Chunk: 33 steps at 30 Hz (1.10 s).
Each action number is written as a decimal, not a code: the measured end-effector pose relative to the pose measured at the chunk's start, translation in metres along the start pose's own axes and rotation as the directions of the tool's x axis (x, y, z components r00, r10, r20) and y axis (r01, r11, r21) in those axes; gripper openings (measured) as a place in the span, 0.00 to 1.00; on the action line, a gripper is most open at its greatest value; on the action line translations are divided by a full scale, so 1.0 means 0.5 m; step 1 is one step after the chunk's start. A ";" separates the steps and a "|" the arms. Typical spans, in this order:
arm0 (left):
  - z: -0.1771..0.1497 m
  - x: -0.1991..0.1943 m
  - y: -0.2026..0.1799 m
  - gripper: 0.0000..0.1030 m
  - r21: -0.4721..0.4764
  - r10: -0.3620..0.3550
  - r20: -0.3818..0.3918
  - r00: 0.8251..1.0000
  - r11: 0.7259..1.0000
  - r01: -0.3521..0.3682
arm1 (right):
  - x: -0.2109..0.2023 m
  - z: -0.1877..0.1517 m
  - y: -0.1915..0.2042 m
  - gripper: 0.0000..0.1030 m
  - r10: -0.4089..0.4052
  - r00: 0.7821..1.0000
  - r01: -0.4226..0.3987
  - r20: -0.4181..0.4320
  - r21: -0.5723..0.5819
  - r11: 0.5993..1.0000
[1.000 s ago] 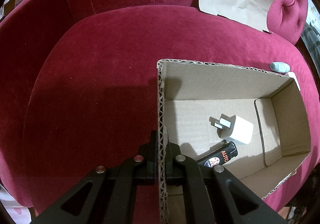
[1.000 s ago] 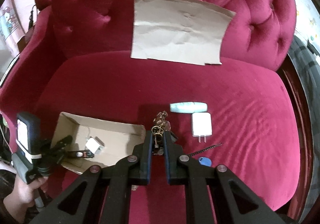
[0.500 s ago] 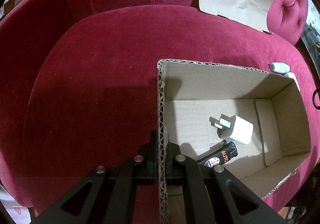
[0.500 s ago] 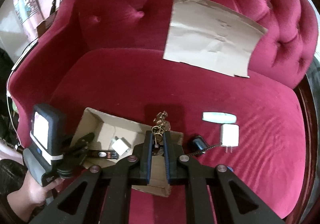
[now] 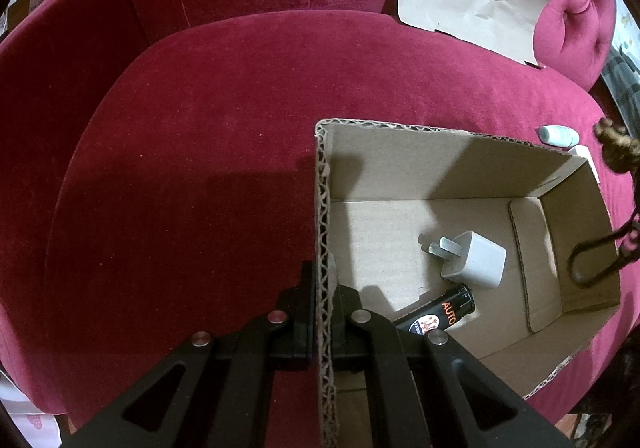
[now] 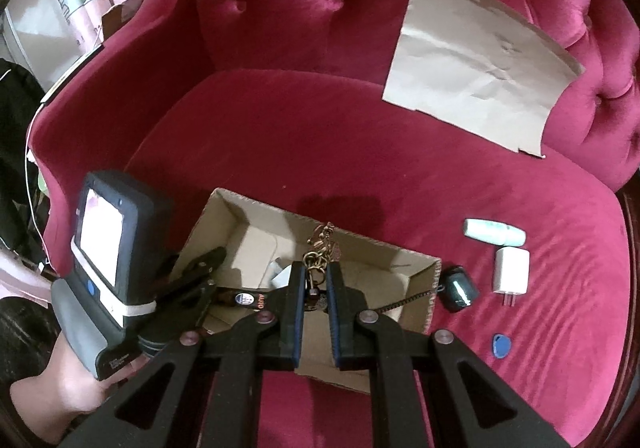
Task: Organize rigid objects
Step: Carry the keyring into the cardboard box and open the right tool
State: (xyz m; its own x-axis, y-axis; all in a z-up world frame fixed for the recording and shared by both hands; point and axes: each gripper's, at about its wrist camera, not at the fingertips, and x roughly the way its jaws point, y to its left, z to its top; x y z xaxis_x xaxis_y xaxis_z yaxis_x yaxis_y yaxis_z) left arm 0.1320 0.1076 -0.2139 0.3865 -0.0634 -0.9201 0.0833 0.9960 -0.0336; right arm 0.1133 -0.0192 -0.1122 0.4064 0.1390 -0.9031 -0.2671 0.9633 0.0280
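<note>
Red velvet sofa [image 6: 304,135] serves as worktop. Cardboard box [image 5: 400,159] sits on seat; my left gripper [image 5: 322,312] clamped shut on its near wall, steadying it as target. My right gripper [image 6: 314,288], angled steeply down, pinches keychain [image 6: 320,252] above box opening. White charger [image 5: 476,260] and lighter [image 5: 440,316] lie inside.

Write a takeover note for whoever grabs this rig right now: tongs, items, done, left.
Left tongs: shut on the cardboard box wall, steadying it.
Right tongs: shut on the key bunch, held over the box.
Done: one white charger and the black lighter lie in the box.
Left on the red sofa seat: pale tube, second white charger, dark round fob, blue tag.
Next: probably release the keys into the box.
</note>
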 end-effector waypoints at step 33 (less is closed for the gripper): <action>0.002 0.001 0.000 0.03 0.001 0.001 0.000 1.000 1.000 -0.001 | 0.097 -0.026 0.035 0.20 0.027 0.997 -0.025 -0.068 0.036 0.999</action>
State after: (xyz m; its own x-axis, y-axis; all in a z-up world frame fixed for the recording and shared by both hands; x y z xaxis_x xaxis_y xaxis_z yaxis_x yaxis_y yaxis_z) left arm 0.1330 0.1076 -0.2138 0.3864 -0.0620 -0.9202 0.0840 0.9960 -0.0318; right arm 0.1171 0.0011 -0.1608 0.3383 0.1488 -0.9292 -0.2450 0.9673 0.0657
